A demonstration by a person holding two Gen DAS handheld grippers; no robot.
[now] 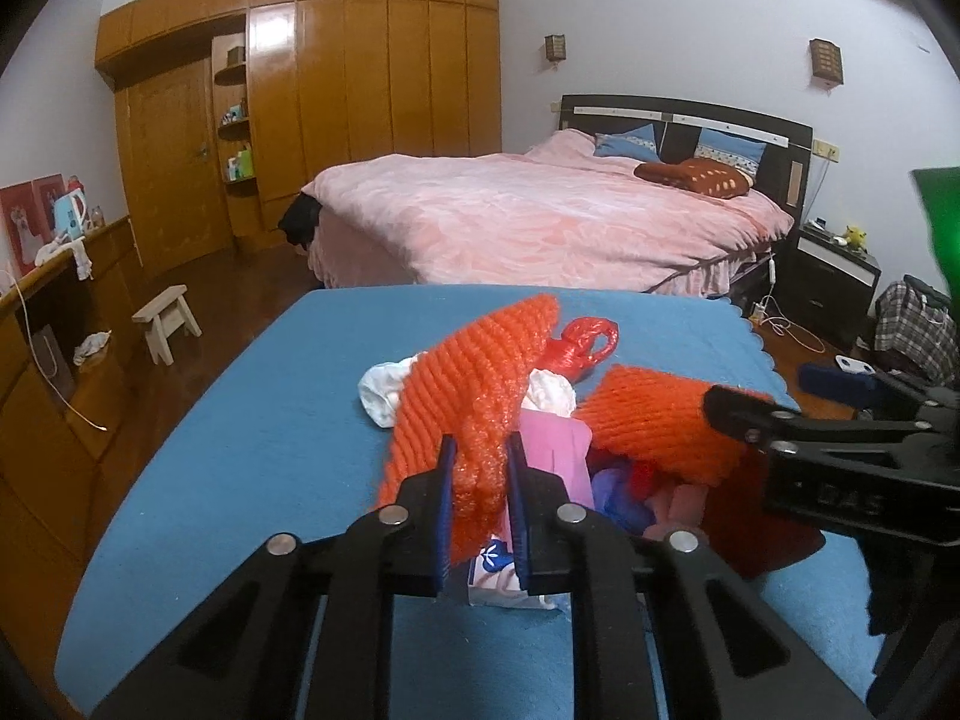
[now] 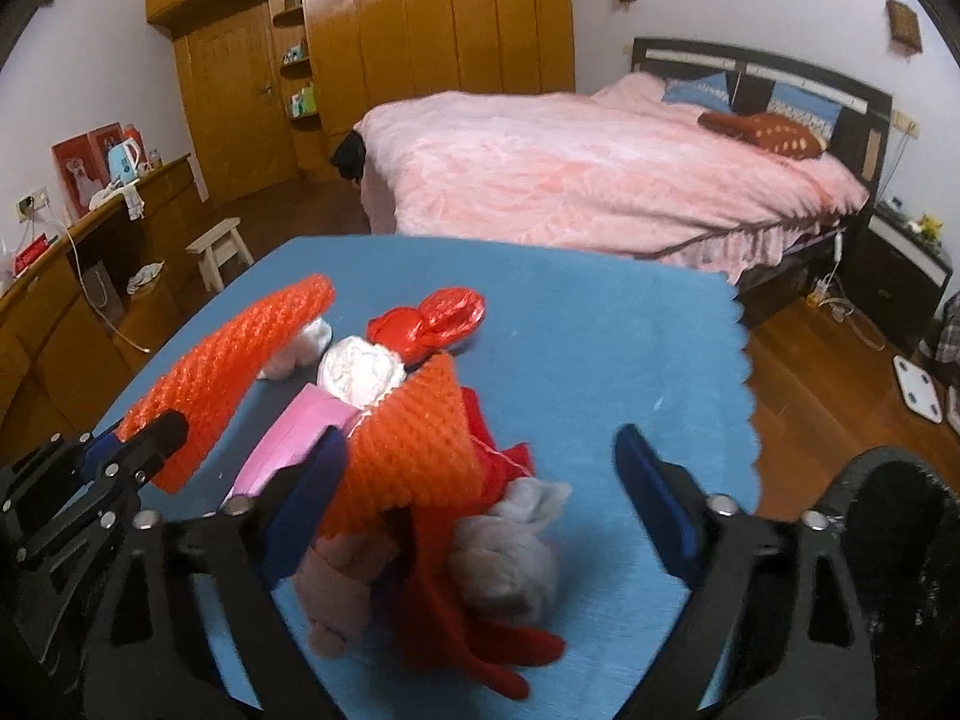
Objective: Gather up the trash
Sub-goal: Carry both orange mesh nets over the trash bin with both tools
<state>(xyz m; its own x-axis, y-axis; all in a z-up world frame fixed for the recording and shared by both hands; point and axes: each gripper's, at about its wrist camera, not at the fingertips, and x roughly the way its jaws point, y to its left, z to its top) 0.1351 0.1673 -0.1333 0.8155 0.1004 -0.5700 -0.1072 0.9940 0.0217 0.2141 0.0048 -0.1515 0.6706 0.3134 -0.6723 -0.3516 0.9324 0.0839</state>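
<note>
A heap of trash lies on the blue cloth [image 1: 252, 432] that covers the table, and every piece is best placed from the pink box [image 2: 294, 438] in the middle of that heap. The left gripper [image 1: 480, 456] is pressed together on the near end of a long orange foam net sleeve [image 1: 462, 384], which rises from the jaws and arches away over the left side of the pink box. A second orange foam net [image 2: 414, 438] sits just right of the box, touching it, and the right gripper [image 2: 480, 456] stands spread around this second net, its left blue pad against the net's edge and its right pad well clear, over bare cloth, so nothing is pinched there. Behind the box lies a crumpled white tissue ball [image 2: 360, 372], and beyond that a knotted red plastic bag [image 2: 444, 318]. Another white wad [image 1: 384, 390] peeks out to the left of the box, under the arch of the long sleeve. In front of the box, nearest the right wrist camera, lie a greyish wad [image 2: 510, 564], a pale pink scrap [image 2: 336, 594] and some red sheet material [image 2: 456, 618]; motion blur makes it hard to tell whether that red piece is film or paper. Below the left gripper's jaws a small white packet with a blue print [image 1: 498, 570] rests on the cloth. Farther back stand a pink-covered bed [image 1: 540, 222] and a wooden wardrobe [image 1: 360, 72].
</note>
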